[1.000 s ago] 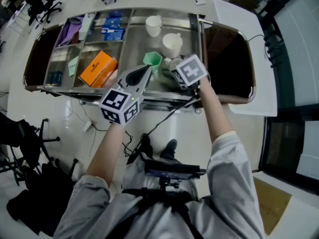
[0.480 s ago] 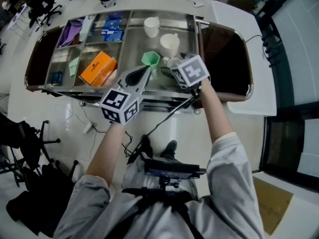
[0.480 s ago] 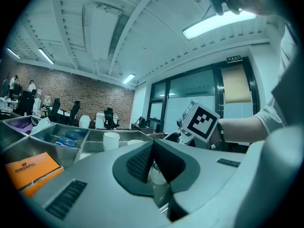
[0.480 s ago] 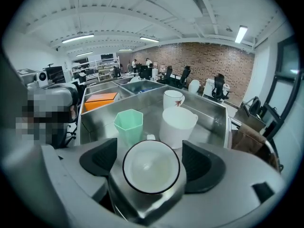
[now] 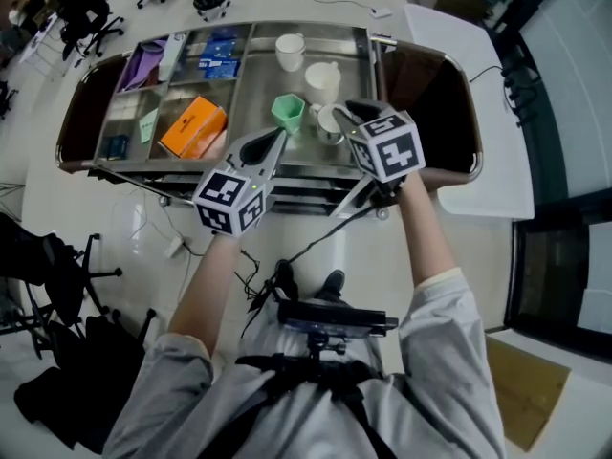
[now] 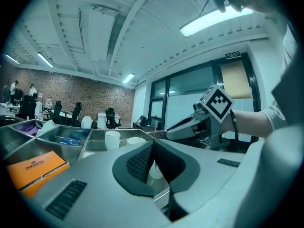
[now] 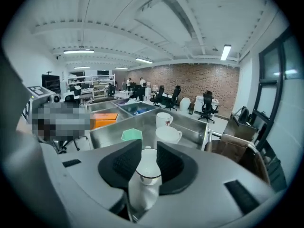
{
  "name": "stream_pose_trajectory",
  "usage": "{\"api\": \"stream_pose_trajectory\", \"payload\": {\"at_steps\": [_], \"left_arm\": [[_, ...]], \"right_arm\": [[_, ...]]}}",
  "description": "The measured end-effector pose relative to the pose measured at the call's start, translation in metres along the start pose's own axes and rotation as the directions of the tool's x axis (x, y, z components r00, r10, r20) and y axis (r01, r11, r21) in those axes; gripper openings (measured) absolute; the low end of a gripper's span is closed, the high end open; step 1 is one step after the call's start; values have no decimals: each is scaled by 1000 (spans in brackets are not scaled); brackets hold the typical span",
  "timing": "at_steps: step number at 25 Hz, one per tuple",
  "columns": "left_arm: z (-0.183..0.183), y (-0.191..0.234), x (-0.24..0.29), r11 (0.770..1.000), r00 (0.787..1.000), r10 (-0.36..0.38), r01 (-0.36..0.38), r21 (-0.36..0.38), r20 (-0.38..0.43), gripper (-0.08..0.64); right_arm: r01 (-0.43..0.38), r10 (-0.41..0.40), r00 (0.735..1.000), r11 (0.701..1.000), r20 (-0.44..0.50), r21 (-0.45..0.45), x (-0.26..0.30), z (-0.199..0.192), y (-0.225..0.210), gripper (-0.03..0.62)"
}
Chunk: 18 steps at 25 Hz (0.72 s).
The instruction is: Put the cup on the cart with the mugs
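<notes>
The left gripper (image 6: pixel 153 144) has its dark fingers (image 6: pixel 135 163) meeting at the tips. Beyond them, a white mug (image 6: pixel 112 139) and a wider mug (image 6: pixel 136 140) stand in the steel cart (image 6: pixel 90 144). An orange box (image 6: pixel 35 167) lies near left.

Around you lies a pale, glossy floor (image 5: pixel 124 228). Ahead, black office chairs (image 7: pixel 207 107) stand before a brick wall (image 7: pixel 190 82). Dark-framed windows (image 6: pixel 190 91) line one side, and strip lights (image 7: pixel 225 52) cross the white ribbed ceiling (image 7: pixel 156 27) above you.
</notes>
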<state>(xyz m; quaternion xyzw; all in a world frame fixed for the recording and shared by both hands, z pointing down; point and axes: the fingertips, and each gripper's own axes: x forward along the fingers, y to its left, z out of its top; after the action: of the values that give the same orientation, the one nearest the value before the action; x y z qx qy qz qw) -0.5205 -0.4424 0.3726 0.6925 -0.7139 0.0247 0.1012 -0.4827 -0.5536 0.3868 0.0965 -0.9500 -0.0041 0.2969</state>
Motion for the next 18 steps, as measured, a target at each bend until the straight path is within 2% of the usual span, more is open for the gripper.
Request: {"api": "stream_pose_trajectory", "payload": {"at_steps": [2, 4, 10, 18], "left_arm": [[-3, -1, -4, 1000, 1000, 6, -6, 2, -6, 3], [-7, -3, -9, 1000, 1000, 11, -11, 1, -10, 3], [-16, -5, -26, 999, 999, 36, -36, 1, -20, 3], [-28, -14, -49, 998, 998, 60, -59, 26, -28, 3]], "right_arm": [[17, -20, 998, 999, 63, 49, -18, 3, -2, 48], [19, -32, 992, 994, 119, 103, -36, 2, -3, 9], [41, -87, 972, 978, 219, 204, -83, -19, -8, 8], [120, -210, 945, 936, 252, 331, -134, -75, -15, 8]]}}
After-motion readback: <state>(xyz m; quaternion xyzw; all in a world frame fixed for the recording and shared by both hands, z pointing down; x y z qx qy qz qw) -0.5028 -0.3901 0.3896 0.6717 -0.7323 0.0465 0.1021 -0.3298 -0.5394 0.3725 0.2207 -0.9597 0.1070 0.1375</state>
